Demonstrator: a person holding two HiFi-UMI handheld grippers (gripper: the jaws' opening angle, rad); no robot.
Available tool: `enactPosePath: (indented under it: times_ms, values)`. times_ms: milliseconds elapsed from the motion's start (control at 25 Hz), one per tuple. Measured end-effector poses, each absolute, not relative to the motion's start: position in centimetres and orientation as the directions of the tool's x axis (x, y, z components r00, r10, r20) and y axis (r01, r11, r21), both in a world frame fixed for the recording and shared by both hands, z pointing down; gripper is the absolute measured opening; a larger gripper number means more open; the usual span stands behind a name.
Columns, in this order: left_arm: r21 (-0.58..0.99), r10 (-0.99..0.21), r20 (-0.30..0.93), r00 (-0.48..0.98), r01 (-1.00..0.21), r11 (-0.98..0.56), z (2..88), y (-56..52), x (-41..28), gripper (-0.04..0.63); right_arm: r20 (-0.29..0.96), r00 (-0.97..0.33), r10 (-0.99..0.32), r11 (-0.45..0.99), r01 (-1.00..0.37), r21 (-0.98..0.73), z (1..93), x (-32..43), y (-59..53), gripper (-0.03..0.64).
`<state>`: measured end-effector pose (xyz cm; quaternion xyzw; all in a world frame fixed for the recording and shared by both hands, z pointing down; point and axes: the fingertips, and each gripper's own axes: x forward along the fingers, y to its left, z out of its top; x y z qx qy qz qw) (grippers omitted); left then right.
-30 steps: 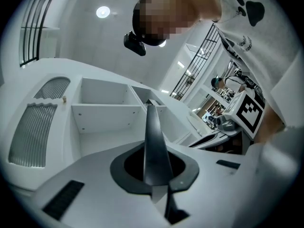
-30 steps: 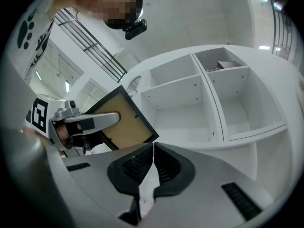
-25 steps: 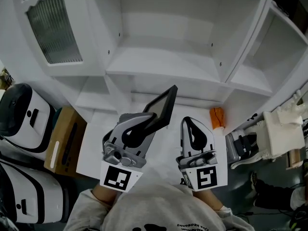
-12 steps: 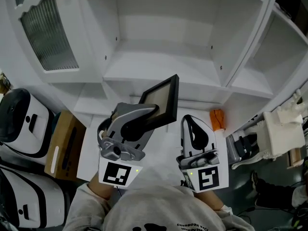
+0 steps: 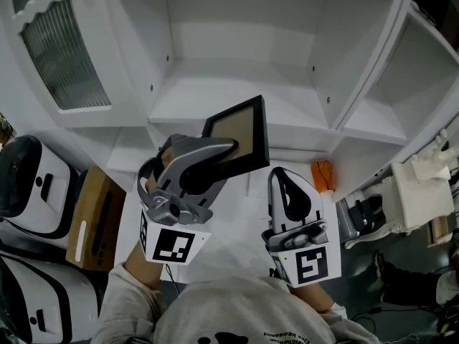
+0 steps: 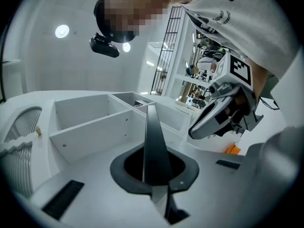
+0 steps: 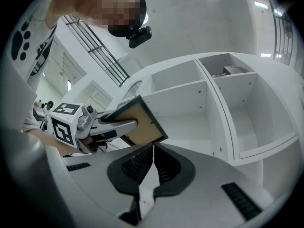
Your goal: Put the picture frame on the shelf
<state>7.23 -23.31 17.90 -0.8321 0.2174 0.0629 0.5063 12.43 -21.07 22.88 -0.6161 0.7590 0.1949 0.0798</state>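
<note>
My left gripper (image 5: 224, 149) is shut on the picture frame (image 5: 240, 137), a black-edged frame with a brown backing that stands tilted in front of the white shelf (image 5: 237, 95). The left gripper view sees the picture frame (image 6: 153, 141) edge-on between the jaws. In the right gripper view the picture frame (image 7: 142, 122) shows its brown back, held by the left gripper (image 7: 130, 125). My right gripper (image 5: 281, 185) is beside it to the right, lower, shut with nothing between its jaws; its tips (image 7: 153, 148) meet.
The white shelf unit has open compartments (image 5: 401, 84) to the right and a ribbed glass door (image 5: 61, 56) at left. An orange thing (image 5: 323, 175) lies on the lower ledge. White machines (image 5: 32, 178) and a cardboard box (image 5: 97, 217) stand at left.
The left gripper has lifted the picture frame up toward the shelf and rolled it, so its brown back now faces the head camera more. The right gripper has barely shifted.
</note>
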Motion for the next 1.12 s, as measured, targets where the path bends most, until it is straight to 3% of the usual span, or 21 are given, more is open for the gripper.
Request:
enactPosePath:
  times_ms: [480, 1120]
  values:
    - [-0.95, -0.3, -0.139, 0.944, -0.213, -0.23, 20.6, -25.2, 10.1, 0.025, -0.369, -0.227, -0.901, 0.163, -0.967, 0.197, 22.6, 11.9, -21.1, 0.034]
    - [-0.987, -0.287, 0.031, 0.957, -0.016, -0.161, 23.1, -28.5, 12.8, 0.026, -0.379, -0.223, -0.898, 0.177, -0.972, 0.154, 22.4, 11.2, -22.5, 0.034]
